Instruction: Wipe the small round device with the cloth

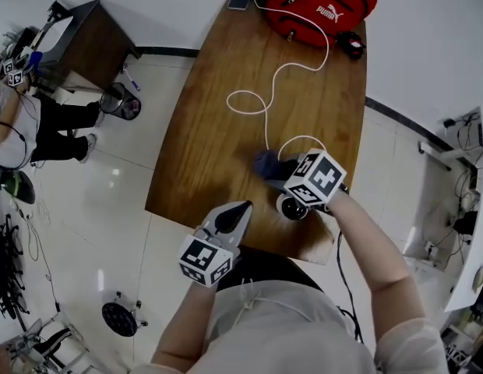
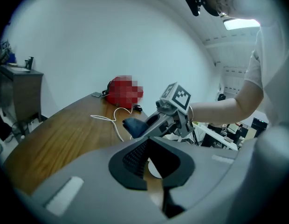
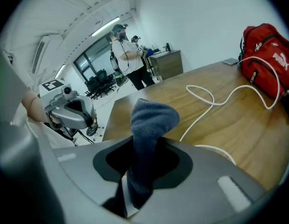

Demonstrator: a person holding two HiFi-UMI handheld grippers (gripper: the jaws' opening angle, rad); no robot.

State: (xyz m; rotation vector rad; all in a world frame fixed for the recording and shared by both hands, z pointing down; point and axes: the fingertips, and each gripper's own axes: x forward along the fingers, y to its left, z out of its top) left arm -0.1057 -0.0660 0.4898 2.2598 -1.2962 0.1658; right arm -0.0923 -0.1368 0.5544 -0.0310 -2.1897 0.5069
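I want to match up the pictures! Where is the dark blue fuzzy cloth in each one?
Head view: the dark blue fuzzy cloth is just right of centre, at the tip of the right gripper.
Left gripper view: near the centre, sticking out of that same gripper.
Right gripper view: bottom centre, clamped between the jaws.
Shared landmark: the thin white cable looping behind the cloth.

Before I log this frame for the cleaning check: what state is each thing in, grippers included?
Right gripper: shut on the dark blue fleecy cloth.
Left gripper: shut, empty.
Cloth: bunched, sticking out past the jaws.
Small round white device: uncovered, on the brown wooden table near its front edge.
White cable: lying in loose loops.
Red fabric bag: lying at the far end; zips too small to tell.
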